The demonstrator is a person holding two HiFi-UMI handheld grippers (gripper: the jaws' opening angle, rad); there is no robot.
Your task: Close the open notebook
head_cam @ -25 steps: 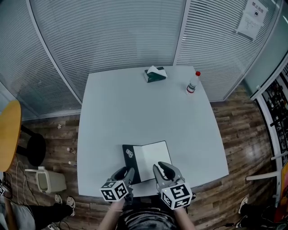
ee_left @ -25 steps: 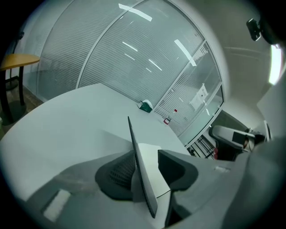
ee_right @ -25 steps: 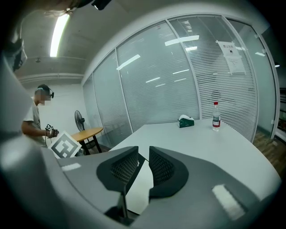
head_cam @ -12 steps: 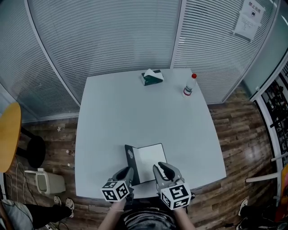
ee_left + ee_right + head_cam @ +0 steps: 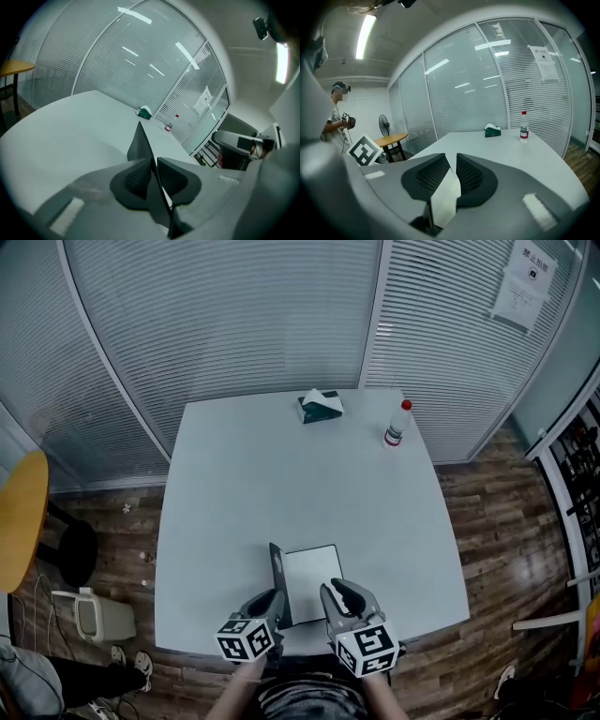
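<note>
Notebook [image 5: 310, 579] at the near edge of the worktop [image 5: 281, 474], caught midway through closing. At left, the left gripper [image 5: 271, 600] has its jaws pinching the near corner of the dark cover [image 5: 277, 568]. The left gripper view shows the cover [image 5: 139, 145] as a thin dark blade clamped between the pads of that gripper [image 5: 152, 165]. These jaws have just been closing, with the cover between them. A second ago the cover lay flat to the left with its inner face up. It now stands almost on edge along the spine, so roughly half of the closing swing appears done. To its right the white page [image 5: 313, 576] lies flat and face up. At its near edge the right gripper [image 5: 339, 595] has its jaws drawn close together on the page. The right gripper view shows the pale sheet [image 5: 446, 199] passing between the pads of that gripper [image 5: 452, 165]. The remaining step is judged to be carrying the cover rightward and down onto the page. The right jaws sit in its path and would probably need to let go first. At the far edge a tissue pack [image 5: 321, 405] and, further right, a bottle [image 5: 397, 423] stand well clear.
</note>
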